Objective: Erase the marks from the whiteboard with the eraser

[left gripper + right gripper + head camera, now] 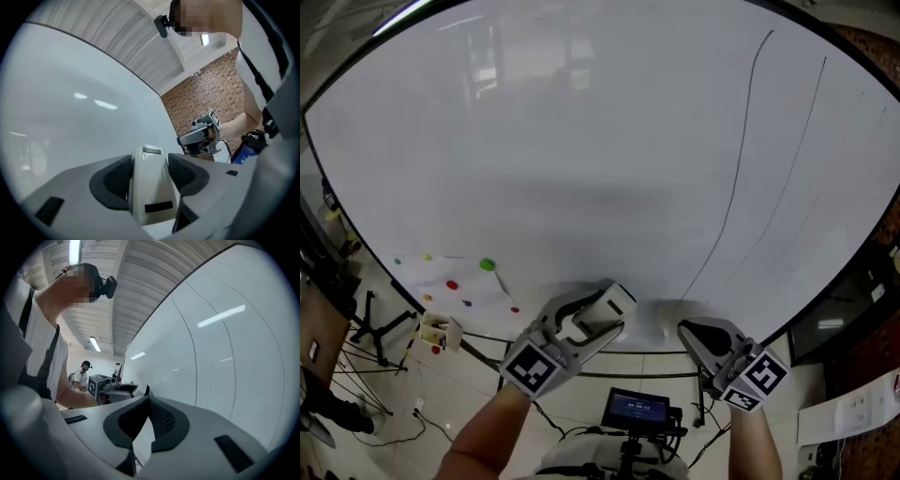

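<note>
Closest to me on the left, my left gripper (598, 314) has its dark ribbed fingers (115, 180) clamped on the sides of a white, wedge-shaped plastic eraser (149, 185), which is held up near the lower edge of the wide, glossy white whiteboard (534, 159). To its right my right gripper (698, 339) carries nothing; its fingers (161, 420) are pressed together and it hovers close to the board. Further right are the marks, two long thin dark marker lines (737, 178) slanting up the board, well apart from the eraser. I judge both lines are untouched, so the step in hand is bringing the eraser over to them. Next I need to carry it rightward to the foot of the nearer line, press its face flat and follow the stroke upward. I can't tell whether the eraser touches the surface. Its wiping face is turned away from every view, and the fainter outer line (802, 150) fades out low down.
</note>
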Demonstrator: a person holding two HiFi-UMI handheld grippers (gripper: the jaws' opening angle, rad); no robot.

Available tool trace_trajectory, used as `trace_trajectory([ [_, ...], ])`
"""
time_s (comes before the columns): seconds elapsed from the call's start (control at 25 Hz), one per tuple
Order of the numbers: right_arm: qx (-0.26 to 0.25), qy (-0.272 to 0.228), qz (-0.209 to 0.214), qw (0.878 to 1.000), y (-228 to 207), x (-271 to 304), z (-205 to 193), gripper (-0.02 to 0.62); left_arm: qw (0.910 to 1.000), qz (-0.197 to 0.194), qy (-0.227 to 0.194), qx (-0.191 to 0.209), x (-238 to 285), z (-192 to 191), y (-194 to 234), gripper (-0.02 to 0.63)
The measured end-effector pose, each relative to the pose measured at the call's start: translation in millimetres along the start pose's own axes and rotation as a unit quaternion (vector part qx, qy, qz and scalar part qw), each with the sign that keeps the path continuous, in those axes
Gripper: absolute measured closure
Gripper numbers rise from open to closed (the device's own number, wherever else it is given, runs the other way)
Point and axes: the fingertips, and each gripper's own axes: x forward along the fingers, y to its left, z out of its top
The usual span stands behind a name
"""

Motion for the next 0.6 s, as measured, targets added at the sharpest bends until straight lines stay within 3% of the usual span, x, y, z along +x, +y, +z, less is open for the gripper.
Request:
trace_trajectory([
  [0.12,0.027,0.012,-0.026,0.999,1.7,-7.2,-28.1,0.584,0.9982,-0.045,-0.009,-0.040,-1.4,-24.5,-23.4,0.328],
  [0.32,0.071,0.026,-0.067,0.995,7.3,-28.4,-68.4,0.584,0.9941,-0.070,0.003,-0.083,7.6,-58.9,-54.1,0.328],
  [0.6,0.077,0.034,-0.066,0.994,11.7,-43.1,-85.7,0.584,0.9929,-0.041,0.008,-0.111,8.3,-72.0,-75.5,0.328],
])
